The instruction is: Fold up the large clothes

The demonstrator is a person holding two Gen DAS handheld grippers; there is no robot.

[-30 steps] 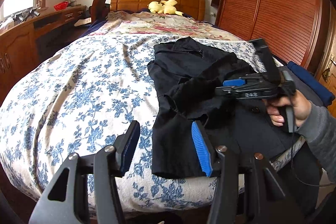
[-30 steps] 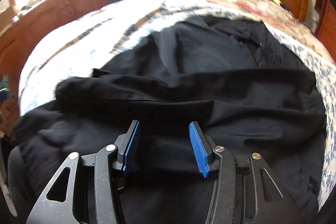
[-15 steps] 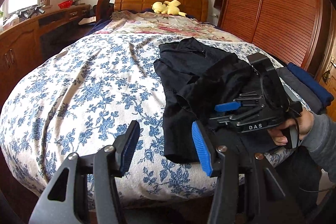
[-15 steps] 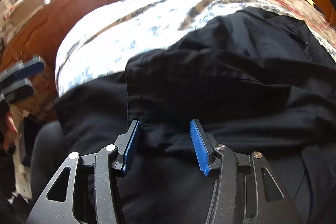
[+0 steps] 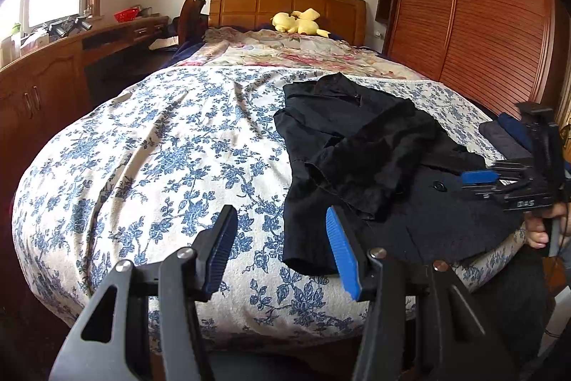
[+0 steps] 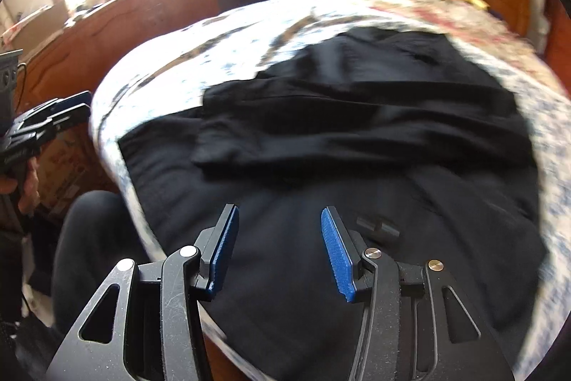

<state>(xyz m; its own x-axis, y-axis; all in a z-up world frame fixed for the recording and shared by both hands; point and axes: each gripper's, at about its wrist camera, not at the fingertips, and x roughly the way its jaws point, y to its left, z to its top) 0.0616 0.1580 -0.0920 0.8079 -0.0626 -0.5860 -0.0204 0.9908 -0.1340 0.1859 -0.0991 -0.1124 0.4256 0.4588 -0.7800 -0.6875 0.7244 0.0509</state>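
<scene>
Fold was judged partly done: black coat (image 5: 374, 159) was laid on the bed (image 5: 160, 149) near its foot edge, one sleeve crossed over, body unfolded, left gripper (image 5: 278, 252) and right gripper (image 6: 278, 249) parted, nothing held.

Black coat (image 5: 374, 149) on white bedspread (image 5: 160, 159) with blue floral print; yellow plush toy (image 5: 298, 22); blue gripper pads (image 6: 333, 254).
</scene>
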